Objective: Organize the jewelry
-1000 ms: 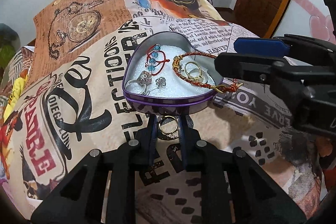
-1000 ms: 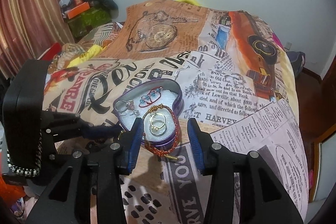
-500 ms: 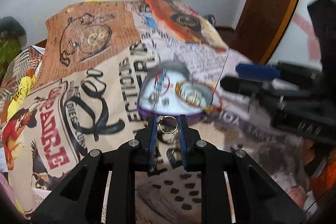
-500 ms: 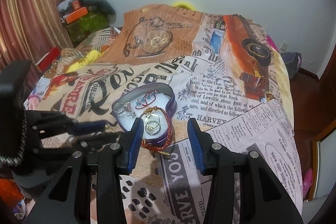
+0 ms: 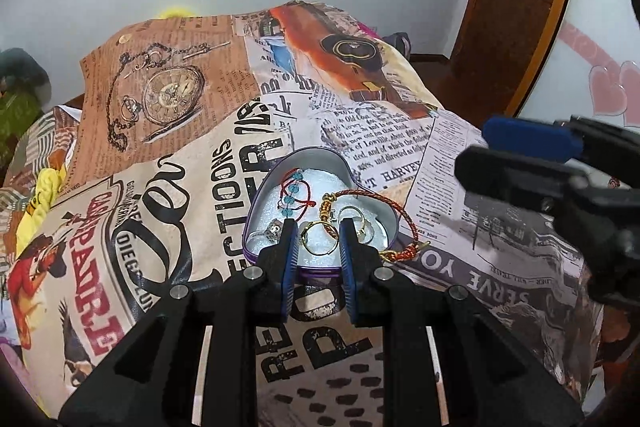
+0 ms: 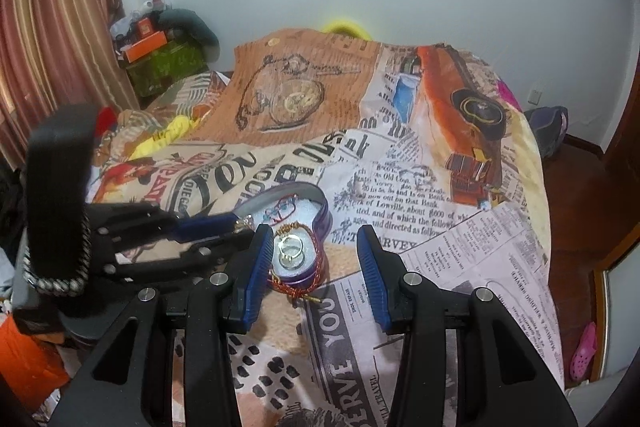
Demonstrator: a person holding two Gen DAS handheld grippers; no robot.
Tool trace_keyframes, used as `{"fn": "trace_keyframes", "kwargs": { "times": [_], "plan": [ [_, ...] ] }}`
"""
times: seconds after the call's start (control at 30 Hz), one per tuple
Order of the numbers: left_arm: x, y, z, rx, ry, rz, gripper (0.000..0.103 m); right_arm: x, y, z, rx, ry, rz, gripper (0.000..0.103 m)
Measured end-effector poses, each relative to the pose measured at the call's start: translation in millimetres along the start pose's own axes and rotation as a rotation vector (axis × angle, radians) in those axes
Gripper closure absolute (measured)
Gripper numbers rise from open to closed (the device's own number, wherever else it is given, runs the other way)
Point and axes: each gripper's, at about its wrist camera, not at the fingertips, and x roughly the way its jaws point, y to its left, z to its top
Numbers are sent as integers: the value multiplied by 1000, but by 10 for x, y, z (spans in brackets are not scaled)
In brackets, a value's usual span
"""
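The left gripper [image 5: 319, 241] grasps a gold ring [image 5: 318, 238] above the heart-shaped tin [image 5: 320, 157] on the bed; at three o'clock, the right gripper [image 6: 316, 255] is released, empty.

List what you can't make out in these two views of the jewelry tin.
1. Left wrist view: the silver pieces in the heart tin are half hidden behind a finger of the left gripper.
2. Right wrist view: the tin's left side is covered by the left gripper reaching across it.
3. Left wrist view: the right gripper is cut off by the picture's right edge.
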Motion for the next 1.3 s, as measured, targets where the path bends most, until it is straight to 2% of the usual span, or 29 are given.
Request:
{"fn": "trace_keyframes", "kwargs": {
  "times": [0.13,0.2,0.33,0.43,0.57,0.73,0.8,0.83,0.9,0.93,1.0,1.07,1.17,1.3],
  "plan": [
    [-142,-9,23,4,-24,-1,78,-108,43,48,-12,-23,-9,63],
    [-234,-7,51,4,-50,8,63,-187,84,63,-22,-39,-17,63],
    [-469,21,121,-21,-90,23,63,-394,157,86,-36,-78,-26,63],
    [-848,41,150,-51,-165,28,63,-601,216,114,-36,-117,-30,63],
    [-1510,-44,139,-39,-302,68,63,-923,297,153,-30,-186,-38,63],
    [-2366,-211,43,-37,-487,73,63,-1527,473,169,-28,-328,-58,63],
    [-2669,-286,-21,-37,-557,73,58,-1778,560,150,-34,-391,-69,63],
    [-2796,-318,-62,-38,-588,78,56,-1926,614,127,-36,-428,-76,61],
    [-3071,-405,-180,-36,-661,100,44,-2166,698,68,-37,-496,-84,44],
    [-3186,-442,-240,-40,-693,112,39,-2280,736,28,-36,-533,-90,42],
    [-3366,-494,-343,-52,-741,128,16,-2522,835,-63,-37,-613,-104,37],
    [-3532,-527,-457,-70,-792,139,6,-2690,925,-133,-41,-657,-115,32],
    [-3688,-575,-595,-69,-830,169,3,-2848,1030,-230,-45,-704,-138,19],
    [-3675,-614,-675,-68,-821,194,2,-2903,1132,-313,-38,-745,-195,1]
  ]
}}
